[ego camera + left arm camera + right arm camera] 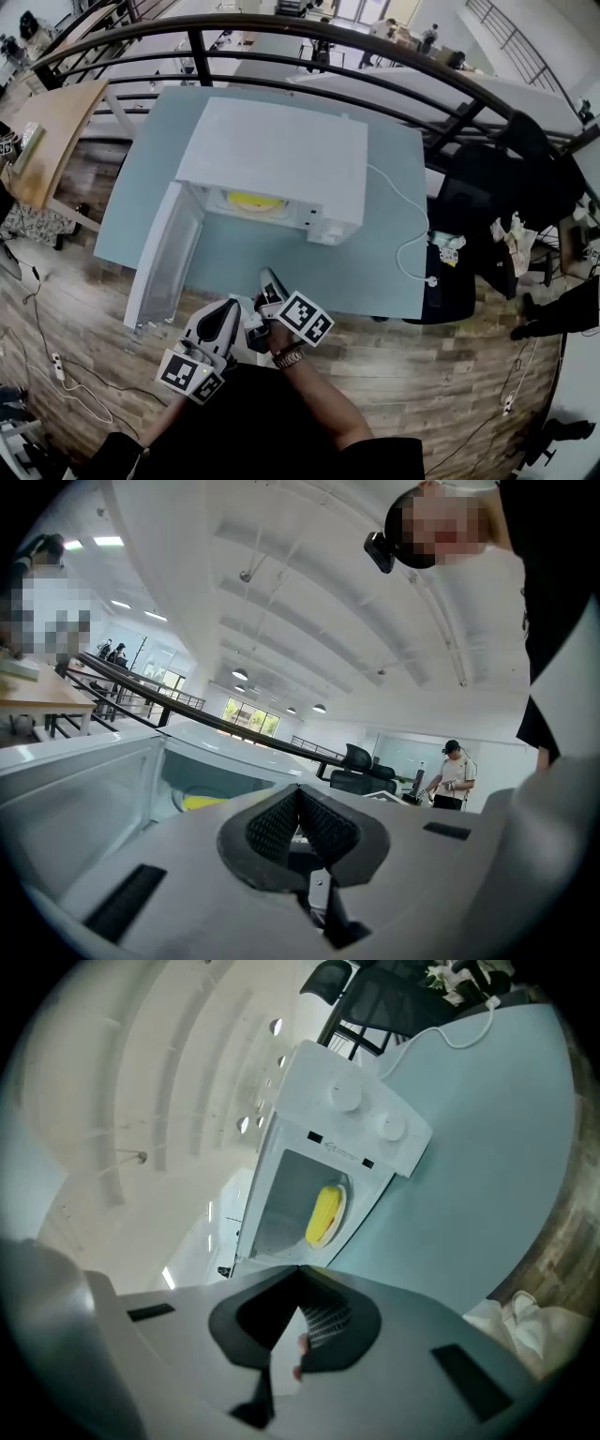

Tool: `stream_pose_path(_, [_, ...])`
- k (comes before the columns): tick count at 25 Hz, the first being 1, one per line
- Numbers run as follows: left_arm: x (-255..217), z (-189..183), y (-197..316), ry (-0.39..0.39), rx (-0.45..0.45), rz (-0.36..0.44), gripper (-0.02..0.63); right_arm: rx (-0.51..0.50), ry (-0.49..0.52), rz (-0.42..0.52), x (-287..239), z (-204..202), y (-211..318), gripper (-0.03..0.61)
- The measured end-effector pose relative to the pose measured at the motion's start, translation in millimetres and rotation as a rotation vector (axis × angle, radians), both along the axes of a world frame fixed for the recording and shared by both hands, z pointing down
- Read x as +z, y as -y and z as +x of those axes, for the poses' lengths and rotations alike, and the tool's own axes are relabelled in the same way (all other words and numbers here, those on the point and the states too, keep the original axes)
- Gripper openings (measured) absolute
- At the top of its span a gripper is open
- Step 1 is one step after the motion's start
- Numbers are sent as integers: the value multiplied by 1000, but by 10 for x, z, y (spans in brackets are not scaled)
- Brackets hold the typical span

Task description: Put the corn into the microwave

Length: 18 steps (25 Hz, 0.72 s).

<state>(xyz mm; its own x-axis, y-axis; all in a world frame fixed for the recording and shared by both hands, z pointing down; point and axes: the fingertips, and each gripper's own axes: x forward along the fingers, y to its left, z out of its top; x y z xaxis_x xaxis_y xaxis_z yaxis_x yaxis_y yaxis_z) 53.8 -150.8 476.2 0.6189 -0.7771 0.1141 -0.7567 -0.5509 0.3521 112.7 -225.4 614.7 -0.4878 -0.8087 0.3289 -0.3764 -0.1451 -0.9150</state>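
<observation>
A white microwave stands on the blue-grey table with its door swung open to the left. The yellow corn lies inside on the round plate. In the right gripper view the corn shows through the open front; in the left gripper view the corn is a yellow strip in the cavity. Both grippers hover at the table's front edge, apart from the microwave. My left gripper is shut and holds nothing. My right gripper is shut and holds nothing too.
A white power cable runs from the microwave across the table's right side. A black railing curves behind the table. Black chairs stand at the right, a wooden table at the left. A person stands far off.
</observation>
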Motion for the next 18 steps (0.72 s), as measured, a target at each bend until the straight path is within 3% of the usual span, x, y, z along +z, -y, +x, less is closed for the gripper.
stream_pose_path(11, [-89,-18,-215,23,-5,39,3,-71,-74,127,-520,147,-509,9])
stream_pose_path(18, [-48,-42,-292,29,-12,53,3,-56,-107,201,-819,359,-701,9])
